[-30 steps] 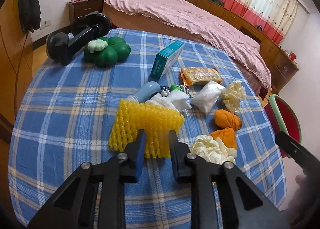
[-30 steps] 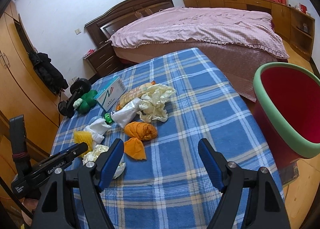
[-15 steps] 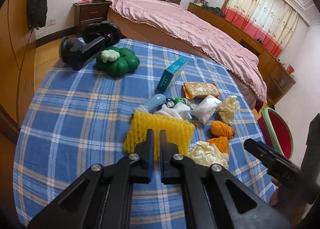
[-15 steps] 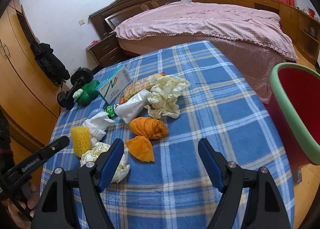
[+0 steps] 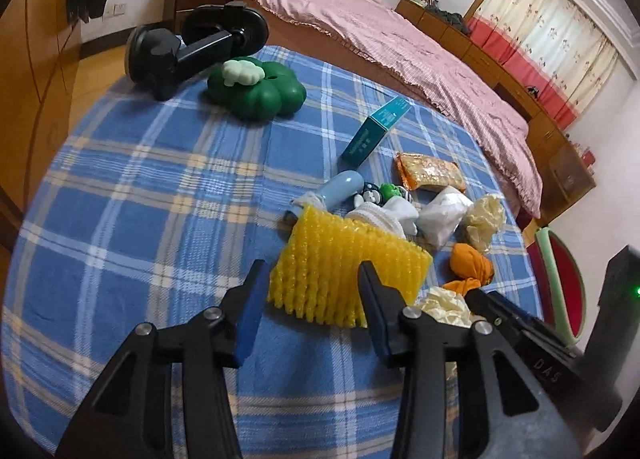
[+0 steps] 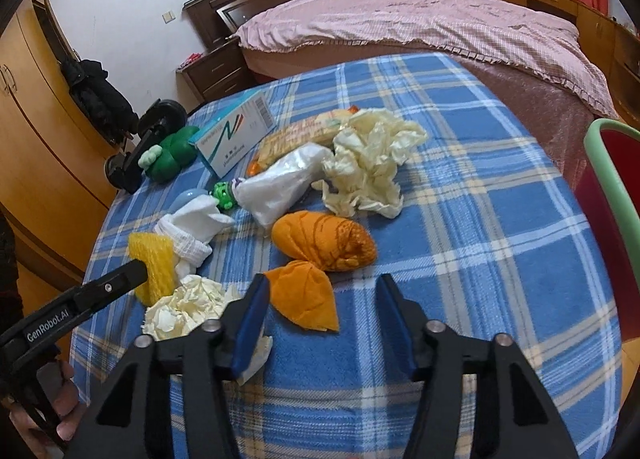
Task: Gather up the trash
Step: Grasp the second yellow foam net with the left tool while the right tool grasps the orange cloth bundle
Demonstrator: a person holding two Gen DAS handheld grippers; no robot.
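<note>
Trash lies in a heap on the blue plaid tablecloth [image 5: 160, 199]. My left gripper [image 5: 311, 279] hovers at the near edge of a yellow foam net [image 5: 348, 255]; its jaws are opening and the net's edge lies between them without the pads pressing on it. My right gripper [image 6: 323, 291] is low over a flat orange wrapper [image 6: 304, 299], jaws closing around it, the right pad still apart from it. Just beyond lies an orange bundle [image 6: 324, 239]. A crumpled cream glove [image 6: 188, 307] lies to the left of the right gripper.
A red bin with a green rim [image 6: 604, 187] stands off the table's right side. Farther back are a white bag [image 6: 280, 183], cream gloves [image 6: 368, 155], a snack packet [image 5: 432, 175], a teal box [image 5: 372, 131], a green clover toy [image 5: 256, 91] and a black mount [image 5: 184, 51].
The left jaws closed fully, then spread apart, and the gripper drew nearer to the yellow net. The right gripper sank towards the orange wrapper and its jaws narrowed.
</note>
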